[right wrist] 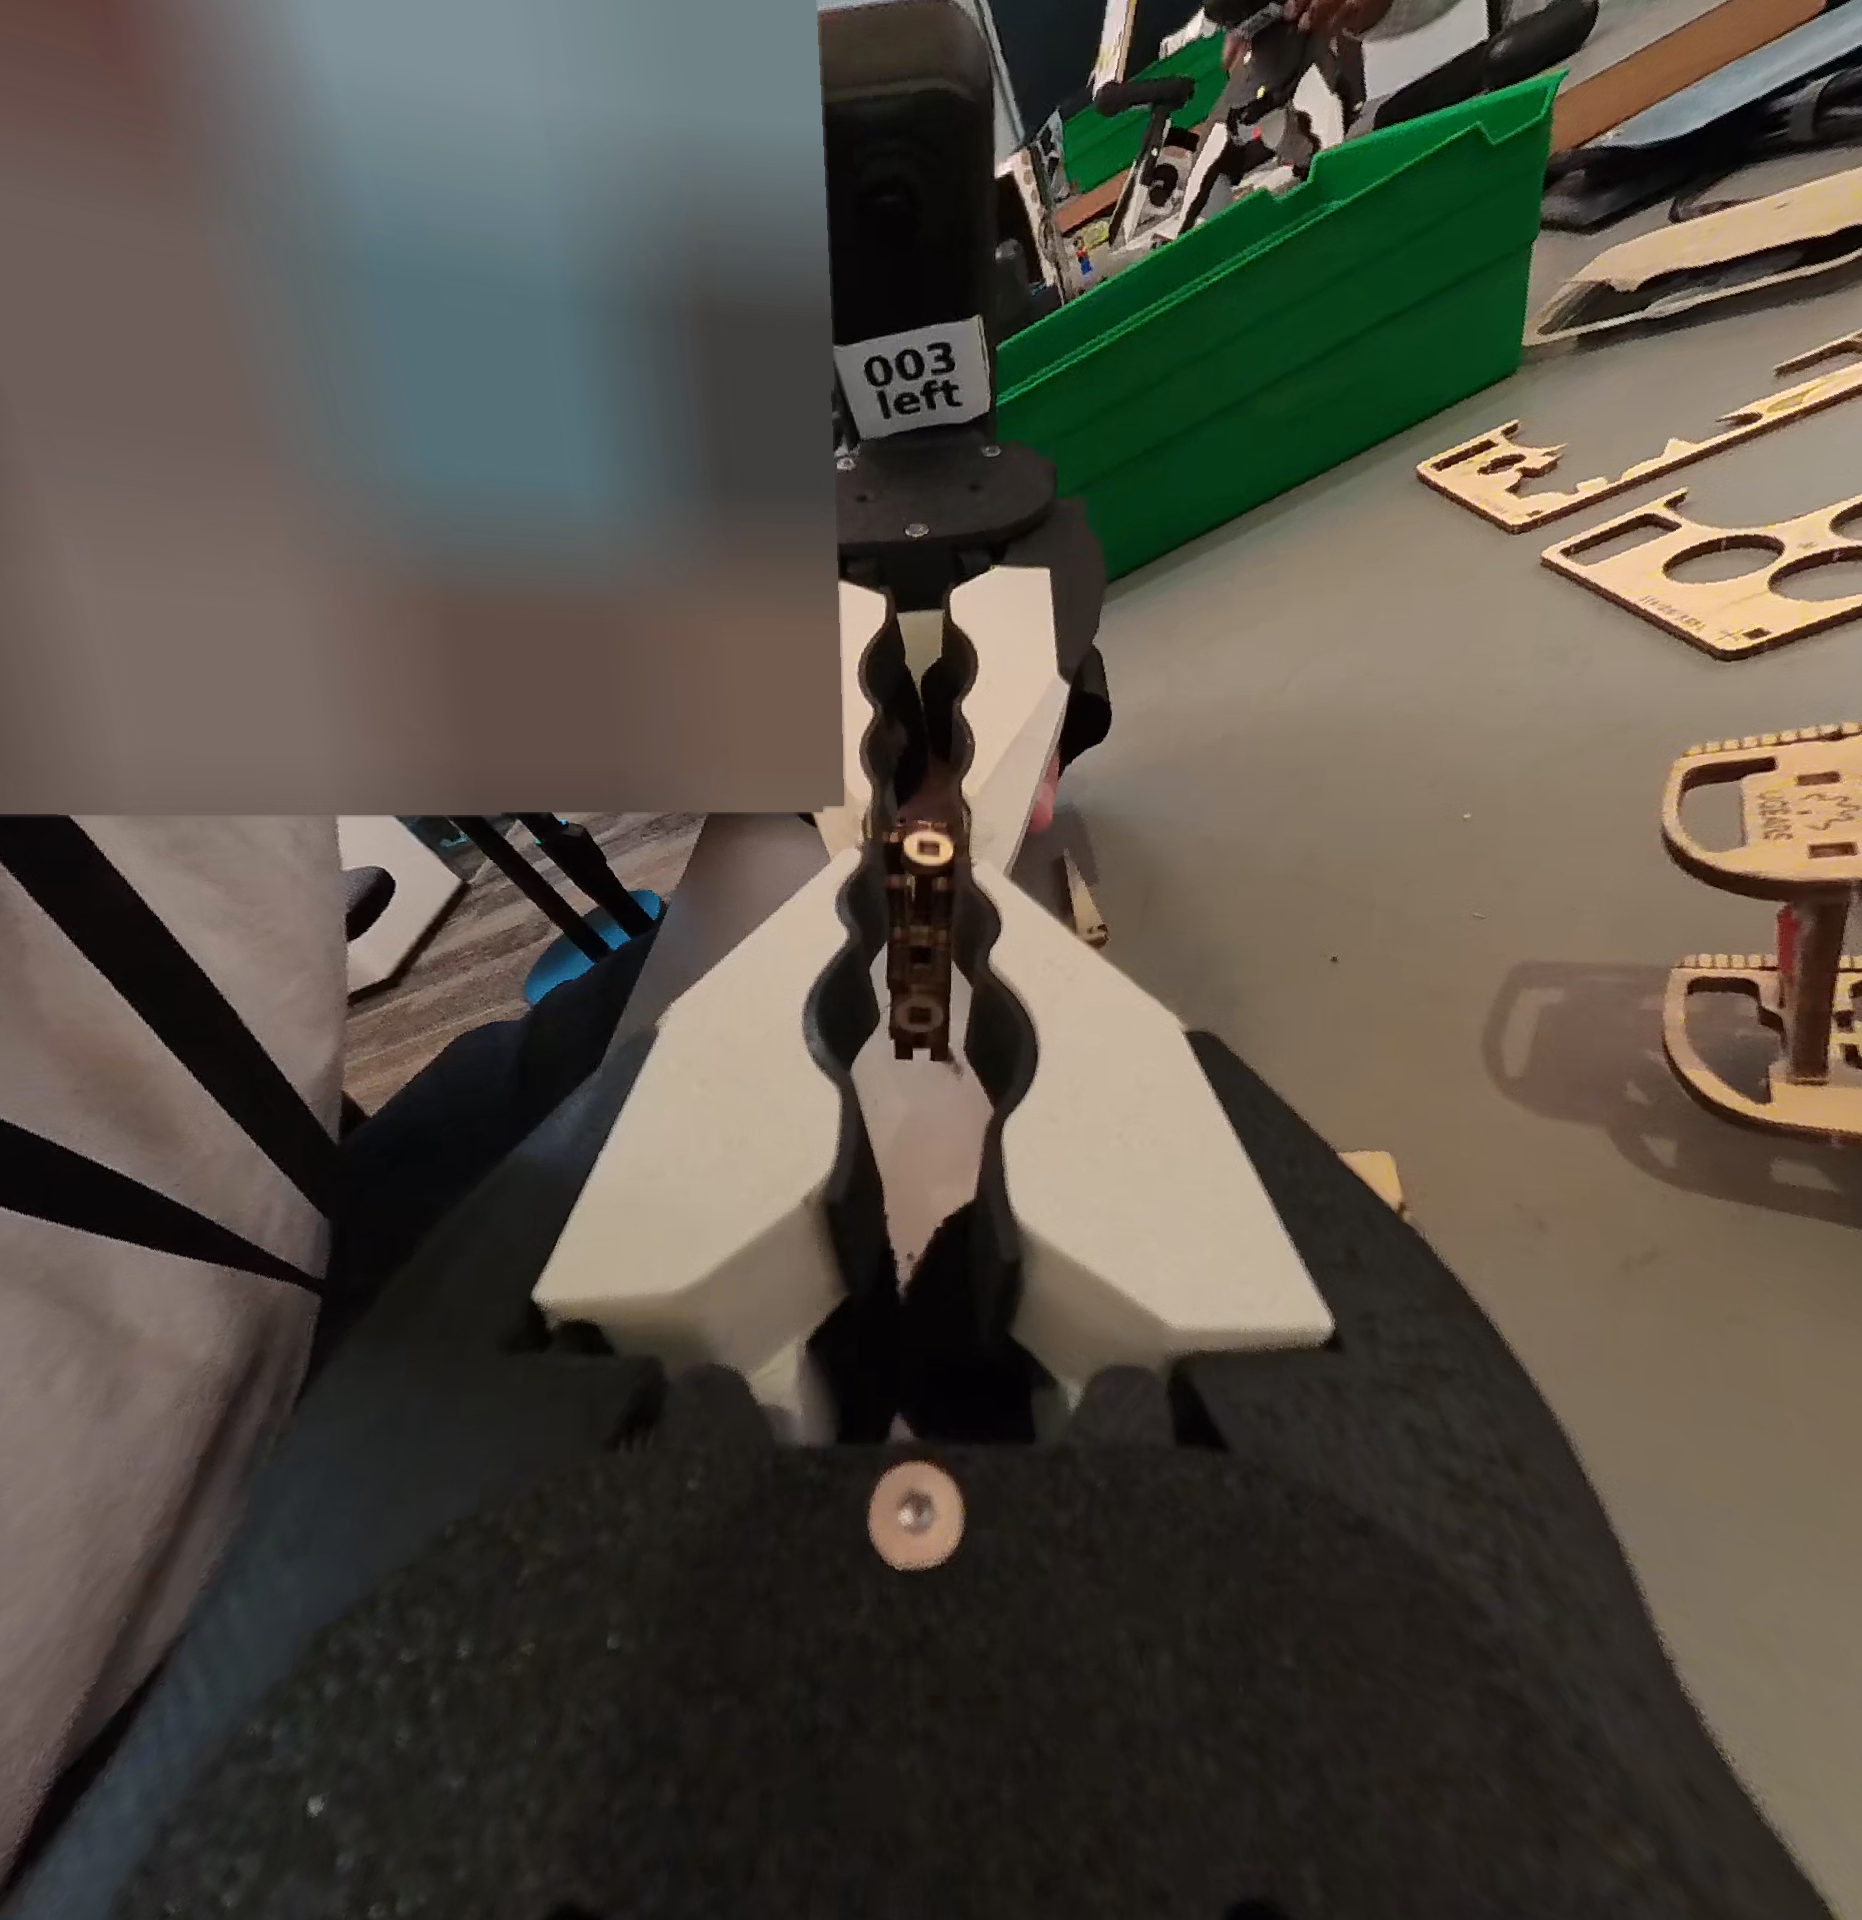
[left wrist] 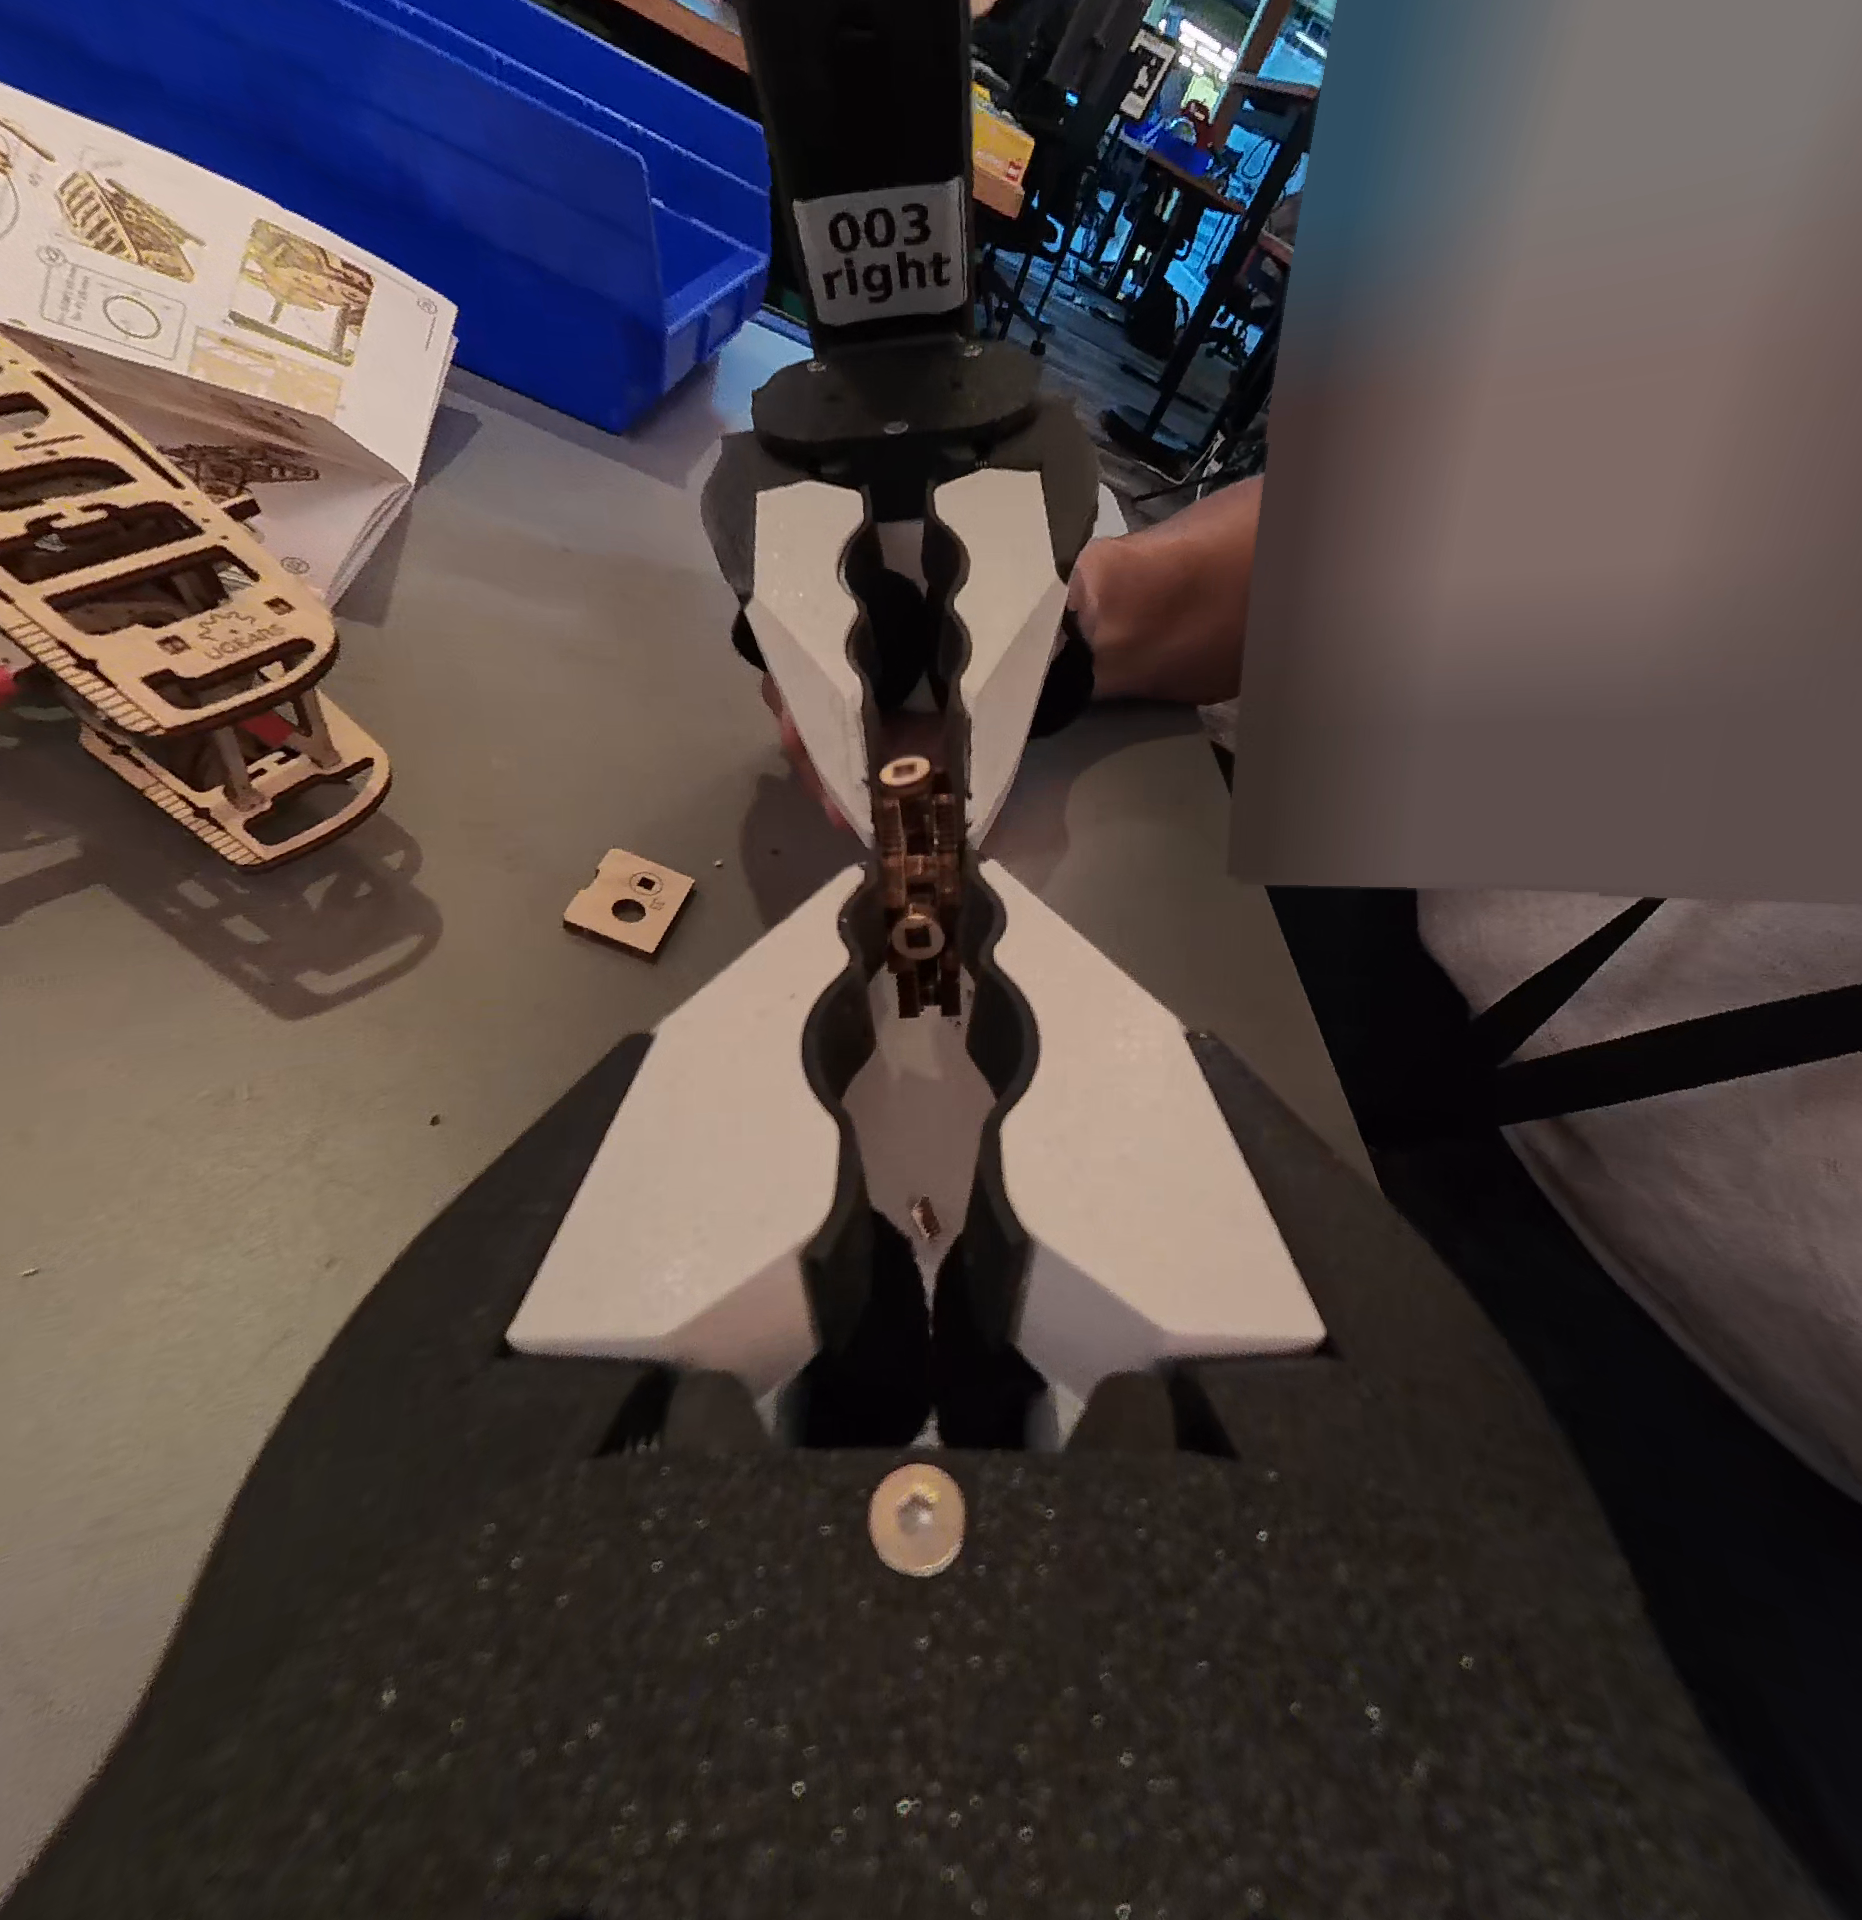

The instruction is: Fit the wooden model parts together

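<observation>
A small wooden gear assembly point(left wrist: 919, 940) with two square-holed hubs is held in the air between both grippers, which face each other tip to tip. My left gripper point(left wrist: 922, 883) is shut on its near end. My right gripper point(left wrist: 914, 821), opposite, is shut on its far end. In the right wrist view the same assembly point(right wrist: 919, 1013) sits between my right gripper point(right wrist: 919, 873) and the left gripper point(right wrist: 922, 821). A small flat wooden plate point(left wrist: 628, 902) with two holes lies on the grey table point(left wrist: 387, 1091) to the left.
A larger wooden model frame point(left wrist: 148, 644) lies at the left, also in the right wrist view point(right wrist: 1789, 935). Behind it are an instruction booklet point(left wrist: 231, 312) and a blue bin point(left wrist: 553, 208). A green bin point(right wrist: 1301, 343) and punched wooden sheets point(right wrist: 1737, 561) sit far right. A person's hand point(left wrist: 1155, 613) is behind. My two grippers' fingertips are within a few centimetres of each other. The small flat wooden plate point(left wrist: 628, 902) is about 9 centimeters from both grippers' fingertips.
</observation>
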Available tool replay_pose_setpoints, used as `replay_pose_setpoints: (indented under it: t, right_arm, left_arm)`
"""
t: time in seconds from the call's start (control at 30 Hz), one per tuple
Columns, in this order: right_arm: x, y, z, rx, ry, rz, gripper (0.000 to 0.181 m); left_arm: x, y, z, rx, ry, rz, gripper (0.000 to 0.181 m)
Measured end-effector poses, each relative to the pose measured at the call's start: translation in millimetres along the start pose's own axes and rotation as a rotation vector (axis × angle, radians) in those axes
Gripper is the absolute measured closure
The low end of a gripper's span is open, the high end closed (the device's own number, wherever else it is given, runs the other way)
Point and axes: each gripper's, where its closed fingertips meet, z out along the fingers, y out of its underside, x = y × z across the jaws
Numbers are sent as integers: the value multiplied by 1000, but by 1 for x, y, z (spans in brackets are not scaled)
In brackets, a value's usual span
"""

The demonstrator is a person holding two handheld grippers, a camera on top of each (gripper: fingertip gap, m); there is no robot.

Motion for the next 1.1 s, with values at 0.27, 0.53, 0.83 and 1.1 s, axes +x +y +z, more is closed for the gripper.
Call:
replay_pose_setpoints:
  t: [0.27,0.53,0.83,1.1]
  right_arm:
    - [12,-7,3,37,34,43,169]
    - [17,-10,2,55,21,118,165]
    - [21,0,0,-17,-76,379,171]
    - [20,7,-3,-88,-154,526,171]
  left_arm:
    - [-11,-4,-5,44,14,-117,171]
    - [-20,-18,-16,171,47,-252,171]
    - [-23,-12,-19,135,66,-291,166]
    - [-20,1,-18,48,90,-334,170]
